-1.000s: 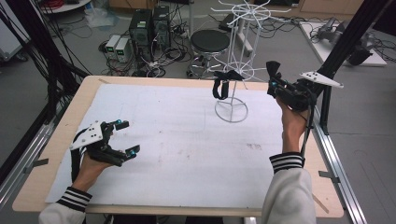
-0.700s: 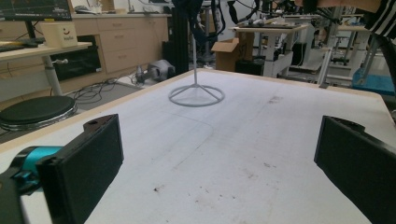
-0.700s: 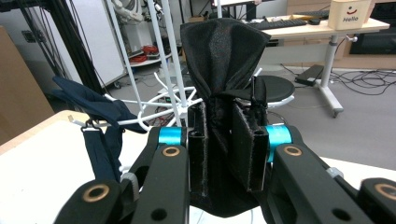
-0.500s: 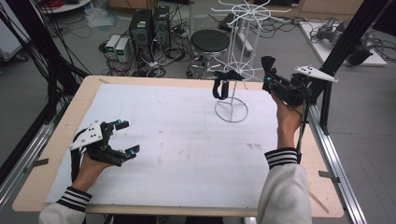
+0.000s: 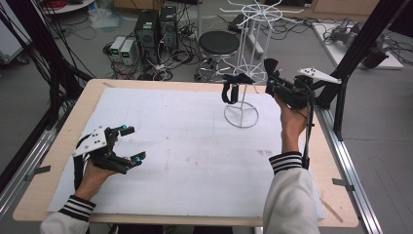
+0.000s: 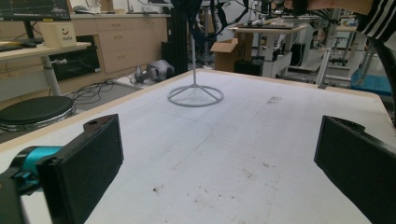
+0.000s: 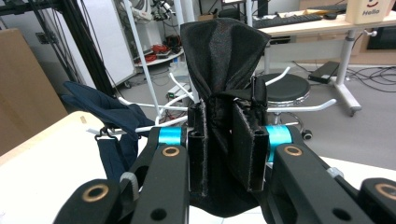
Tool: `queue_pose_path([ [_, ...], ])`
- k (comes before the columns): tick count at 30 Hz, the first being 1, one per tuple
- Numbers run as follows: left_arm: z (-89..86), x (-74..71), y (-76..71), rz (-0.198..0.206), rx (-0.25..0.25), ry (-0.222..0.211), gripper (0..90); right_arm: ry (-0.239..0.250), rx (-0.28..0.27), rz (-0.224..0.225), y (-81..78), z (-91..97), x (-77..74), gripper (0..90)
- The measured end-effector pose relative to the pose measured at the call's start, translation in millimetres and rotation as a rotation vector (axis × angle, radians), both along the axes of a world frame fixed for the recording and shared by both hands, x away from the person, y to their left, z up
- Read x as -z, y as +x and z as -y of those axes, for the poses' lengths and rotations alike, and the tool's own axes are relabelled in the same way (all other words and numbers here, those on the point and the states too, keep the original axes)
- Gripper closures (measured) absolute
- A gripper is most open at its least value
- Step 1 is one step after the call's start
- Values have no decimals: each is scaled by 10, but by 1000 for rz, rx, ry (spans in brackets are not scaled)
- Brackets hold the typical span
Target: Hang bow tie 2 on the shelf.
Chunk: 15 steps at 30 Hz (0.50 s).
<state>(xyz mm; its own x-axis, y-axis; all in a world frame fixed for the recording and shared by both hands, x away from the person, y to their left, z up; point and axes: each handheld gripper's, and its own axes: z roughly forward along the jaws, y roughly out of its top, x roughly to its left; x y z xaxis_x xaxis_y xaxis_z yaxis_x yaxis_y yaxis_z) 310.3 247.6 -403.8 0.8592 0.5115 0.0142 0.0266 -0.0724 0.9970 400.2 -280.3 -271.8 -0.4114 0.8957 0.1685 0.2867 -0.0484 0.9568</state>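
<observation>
The right gripper (image 5: 271, 78) was up in the air near the far right side of the table (image 5: 58, 146), at about 2 o'clock in the high view. Its jaws were clamped tight on a bunched-up piece of black cloth (image 7: 223, 60). In the right gripper view the black cloth sat squeezed between the two pads and stuck up above them toward 12 o'clock, like a little fan. Some of it also hung down below the jaws.

Just to the left of that gripper stood a white wire rack (image 5: 242, 73) with thin hooks. A dark blue cloth (image 5: 230, 90) hung on one of its low hooks, at about 9 o'clock from the right gripper and close to it. In the right gripper view the dark blue cloth was off to the left, behind the jaws.

The left gripper (image 5: 130, 144) rested low by the near left part of the table, at about 8 o'clock. Its jaws were spread wide with nothing between them. It was far from both cloths
</observation>
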Motion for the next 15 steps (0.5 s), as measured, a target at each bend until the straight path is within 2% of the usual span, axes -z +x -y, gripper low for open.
queue_pose_path([
  [15, -7, -3, -4, 1, -1, 3, 18, -10, -23, -34, 88, -75, 58, 764],
])
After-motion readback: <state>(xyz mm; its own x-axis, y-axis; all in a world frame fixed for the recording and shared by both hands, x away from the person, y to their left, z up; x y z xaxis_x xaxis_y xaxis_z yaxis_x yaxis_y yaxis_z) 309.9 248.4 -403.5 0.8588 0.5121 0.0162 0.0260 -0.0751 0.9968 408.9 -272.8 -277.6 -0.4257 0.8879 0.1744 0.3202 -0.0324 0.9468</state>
